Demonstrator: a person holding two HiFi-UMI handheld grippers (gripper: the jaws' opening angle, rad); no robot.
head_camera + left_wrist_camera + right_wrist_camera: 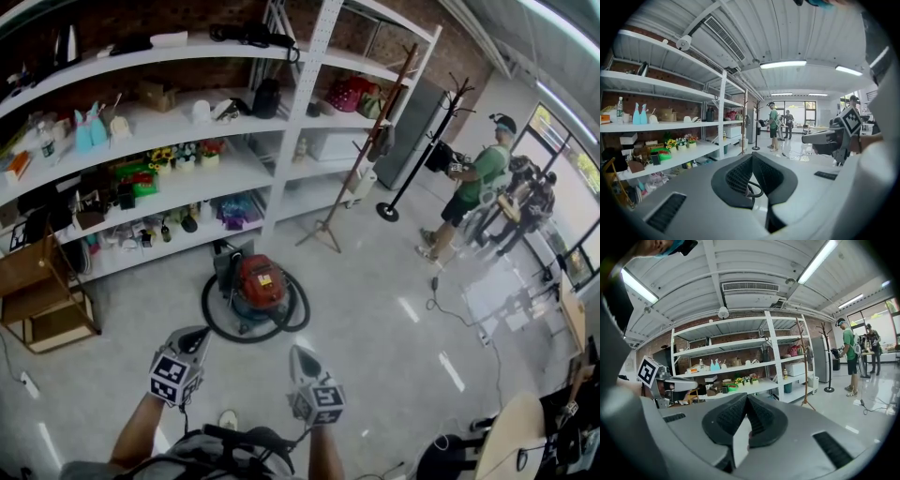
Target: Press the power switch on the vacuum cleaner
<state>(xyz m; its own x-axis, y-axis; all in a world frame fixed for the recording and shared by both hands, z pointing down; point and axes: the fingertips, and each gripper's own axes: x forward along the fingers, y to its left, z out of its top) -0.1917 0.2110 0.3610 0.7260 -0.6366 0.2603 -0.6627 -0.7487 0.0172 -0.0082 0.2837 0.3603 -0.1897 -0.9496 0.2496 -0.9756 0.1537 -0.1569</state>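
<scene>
The task looked unstarted. The red vacuum cleaner (258,284) stood on the floor just in front of the shelving unit (291,122), ringed by its hose (211,321). Farther out from the shelving, the left gripper (195,339) and right gripper (300,356) hung well apart from the vacuum cleaner, each with fingers pressed together on nothing. Approach and press were still to do. The switch was too small to pick out.

Vacuum cleaner (260,284) glossy red plastic w/ black hose (217,328); floor (375,309) smooth, shiny; shelves (248,169) matt white metal.
</scene>
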